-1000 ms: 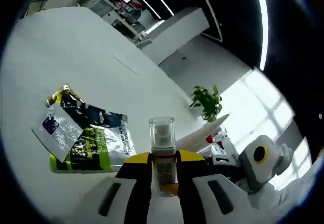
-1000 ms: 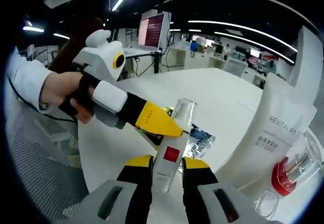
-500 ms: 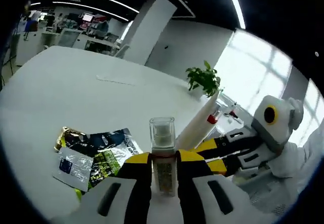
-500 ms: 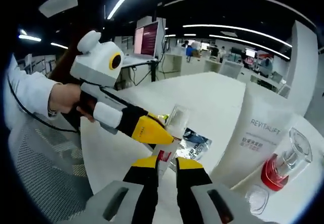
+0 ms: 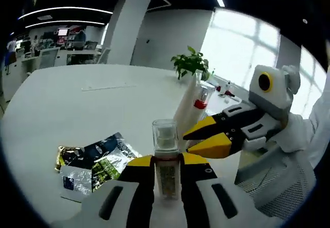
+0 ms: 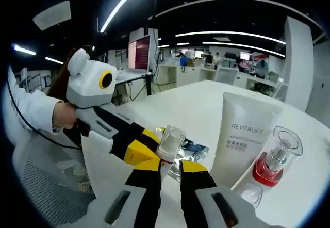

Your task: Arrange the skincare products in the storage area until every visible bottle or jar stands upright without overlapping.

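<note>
Your left gripper (image 5: 166, 174) is clamped on the clear-capped pump bottle (image 5: 165, 158), holding it upright above the white table (image 5: 77, 104). Half a second ago your right gripper (image 6: 170, 174) was closed up against this bottle; now its jaws stand parted with nothing between them, and in the left gripper view it hangs just right of the bottle with a gap between its yellow tips (image 5: 209, 137). So the handover reads as finished: 1 gripper carries the bottle, the other is free.

Take the white REVITALIFT tube (image 6: 241, 135) as your landmark. It stands upright on its cap, with the red-based glass bottle (image 6: 274, 158) upright just beside it on its right and a small clear cap (image 6: 250, 191) lying in front of it. The foil sachets (image 5: 93, 158) lie flat well to its left, below your carried bottle.

What likely remains is setting the pump bottle down upright near the tube, clear of the sachets and touching neither neighbour.
</note>
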The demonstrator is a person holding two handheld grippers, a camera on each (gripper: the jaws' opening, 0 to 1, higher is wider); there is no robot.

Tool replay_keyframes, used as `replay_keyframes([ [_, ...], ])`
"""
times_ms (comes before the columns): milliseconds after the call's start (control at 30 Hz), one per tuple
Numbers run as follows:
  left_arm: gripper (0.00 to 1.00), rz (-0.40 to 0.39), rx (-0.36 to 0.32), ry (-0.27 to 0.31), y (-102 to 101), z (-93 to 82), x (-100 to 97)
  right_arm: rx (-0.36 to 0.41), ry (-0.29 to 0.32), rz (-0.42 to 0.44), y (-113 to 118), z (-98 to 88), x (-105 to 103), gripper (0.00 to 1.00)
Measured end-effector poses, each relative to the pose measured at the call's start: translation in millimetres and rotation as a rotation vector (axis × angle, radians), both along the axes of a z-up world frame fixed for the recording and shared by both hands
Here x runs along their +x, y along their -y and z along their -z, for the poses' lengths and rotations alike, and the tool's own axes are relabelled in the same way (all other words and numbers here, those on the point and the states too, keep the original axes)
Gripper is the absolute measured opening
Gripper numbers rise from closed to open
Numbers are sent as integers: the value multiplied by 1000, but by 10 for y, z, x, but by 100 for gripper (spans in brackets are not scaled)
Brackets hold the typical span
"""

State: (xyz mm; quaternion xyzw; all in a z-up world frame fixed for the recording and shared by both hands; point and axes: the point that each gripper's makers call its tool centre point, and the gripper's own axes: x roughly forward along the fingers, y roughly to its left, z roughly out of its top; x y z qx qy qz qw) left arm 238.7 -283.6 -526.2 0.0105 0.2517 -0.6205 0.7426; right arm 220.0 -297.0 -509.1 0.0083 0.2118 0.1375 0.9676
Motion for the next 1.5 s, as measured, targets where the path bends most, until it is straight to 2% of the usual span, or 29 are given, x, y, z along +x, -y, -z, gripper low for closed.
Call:
replay_keyframes([
  [33, 13, 10, 0, 9, 4, 0, -10, 46, 5, 4, -7, -29, 4, 5],
  [67, 13, 29, -4, 16, 14, -7, -40, 60, 4, 5, -7, -32, 6, 6],
  [133, 13, 44, -14, 19, 36, -20, -88, 41, 3, 13, 24, -25, 4, 6],
  [233, 13, 55, -5, 33, 39, 2, -94, 24, 4, 20, 51, -22, -5, 13],
  [367, 13, 118, -32, 64, 92, -53, -226, 86, 33, 30, 37, -112, 6, 13],
  [433, 13, 151, -34, 108, 119, -67, -292, 92, 27, 35, 46, -115, -6, 13],
  [533, 13, 164, -42, 118, 123, -77, -321, 91, 25, 56, 71, -138, -66, 12],
  [600, 13, 181, -67, 178, 150, -130, -343, 79, 37, 69, 88, -176, -100, 11],
  [767, 13, 185, -80, 215, 224, -148, -422, 27, 46, 73, 102, -193, -160, 9],
  [800, 13, 202, -77, 234, 233, -135, -448, 22, 47, 77, 100, -193, -165, 9],
  [900, 14, 218, -60, 244, 251, -98, -509, -14, 23, 68, 116, -145, -184, 8],
  [1000, 13, 225, -41, 313, 260, -72, -497, -42, 11, 67, 141, -111, -184, 8],
  [1033, 13, 221, -38, 320, 270, -68, -500, -51, 11, 64, 148, -108, -184, 8],
  [1233, 15, 209, -19, 297, 296, -9, -492, -52, 9, 67, 191, -103, -185, 8],
  [1367, 20, 205, 8, 286, 328, 84, -503, -46, 11, 70, 193, -103, -189, 8],
  [1433, 27, 199, 20, 299, 362, 116, -505, -47, 7, 60, 173, -92, -198, 8],
  [1500, 27, 200, 42, 326, 378, 150, -489, -47, 4, 54, 163, -88, -203, 8],
])
